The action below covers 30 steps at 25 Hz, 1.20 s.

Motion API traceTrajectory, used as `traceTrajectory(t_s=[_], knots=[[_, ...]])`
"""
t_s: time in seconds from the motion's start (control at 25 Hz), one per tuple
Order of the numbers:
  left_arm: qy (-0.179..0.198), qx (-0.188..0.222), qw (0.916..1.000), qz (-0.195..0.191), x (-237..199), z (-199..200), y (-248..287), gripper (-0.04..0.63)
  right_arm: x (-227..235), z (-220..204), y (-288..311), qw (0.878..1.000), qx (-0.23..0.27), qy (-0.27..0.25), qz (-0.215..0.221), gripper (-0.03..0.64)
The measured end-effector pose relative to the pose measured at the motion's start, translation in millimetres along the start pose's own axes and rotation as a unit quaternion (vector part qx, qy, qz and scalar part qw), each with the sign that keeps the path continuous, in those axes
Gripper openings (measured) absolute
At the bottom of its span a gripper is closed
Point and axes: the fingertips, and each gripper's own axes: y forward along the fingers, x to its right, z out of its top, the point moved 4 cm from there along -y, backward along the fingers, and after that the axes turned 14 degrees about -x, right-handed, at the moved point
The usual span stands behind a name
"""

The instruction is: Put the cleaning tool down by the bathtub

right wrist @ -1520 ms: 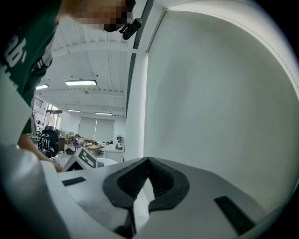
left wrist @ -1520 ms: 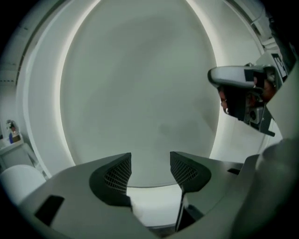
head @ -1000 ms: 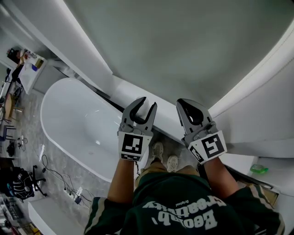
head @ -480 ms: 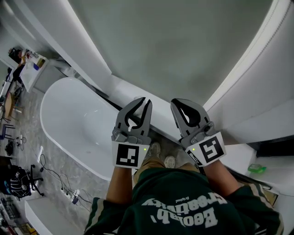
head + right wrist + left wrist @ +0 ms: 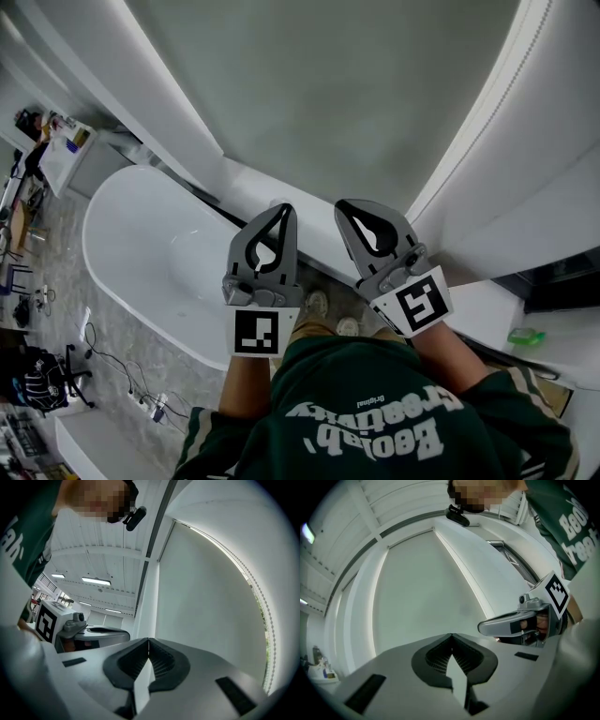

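No cleaning tool shows in any view. The white oval bathtub (image 5: 92, 253) lies low at the left of the head view. Both grippers are held up side by side in front of the grey wall, above the tub's near end. My left gripper (image 5: 284, 209) has just been closing and now stands shut with nothing between its jaws; its own view shows the tips (image 5: 451, 635) meeting on empty air. My right gripper (image 5: 349, 205) is also shut and empty, with its tips (image 5: 148, 640) together. Each gripper shows in the other's view: the right gripper (image 5: 487, 627) and the left gripper (image 5: 121, 634).
My shoes (image 5: 321, 304) stand on the tiled floor between the tub and a white ledge (image 5: 323, 246) along the wall. Cables (image 5: 127, 373) trail over the floor at lower left. A small green object (image 5: 525, 335) lies on a white counter at the right.
The left gripper's jaws went from open to fully shut, with nothing in them. Both grippers rose and drifted slightly left in the head view.
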Motion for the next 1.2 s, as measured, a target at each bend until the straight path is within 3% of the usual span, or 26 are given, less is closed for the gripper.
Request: traceTrajectory(t_s=[0.16, 0.32, 0.84, 1.2], knots=[[0.011, 0.011, 0.9999, 0.001, 0.3, 3.6, -2.9, 0.009, 1.0, 3.1, -0.5, 1.0, 0.006, 0.0, -0.001, 0.015], [0.002, -0.004, 0.9999, 0.013, -0.6, -0.3, -6.4, 0.011, 3.2, 3.3, -3.6, 1.0, 0.008, -0.009, -0.009, 0.015], [-0.009, 0.039, 0.9989, 0.024, 0.9, 10.2, -18.9, 0.011, -2.1, 12.3, -17.1, 0.998, 0.034, -0.035, -0.029, 0.015], [0.0, 0.031, 0.9992, 0.026, 2.6, 8.5, -18.6, 0.01, -5.0, 9.3, -16.6, 0.999, 0.029, -0.026, -0.026, 0.015]])
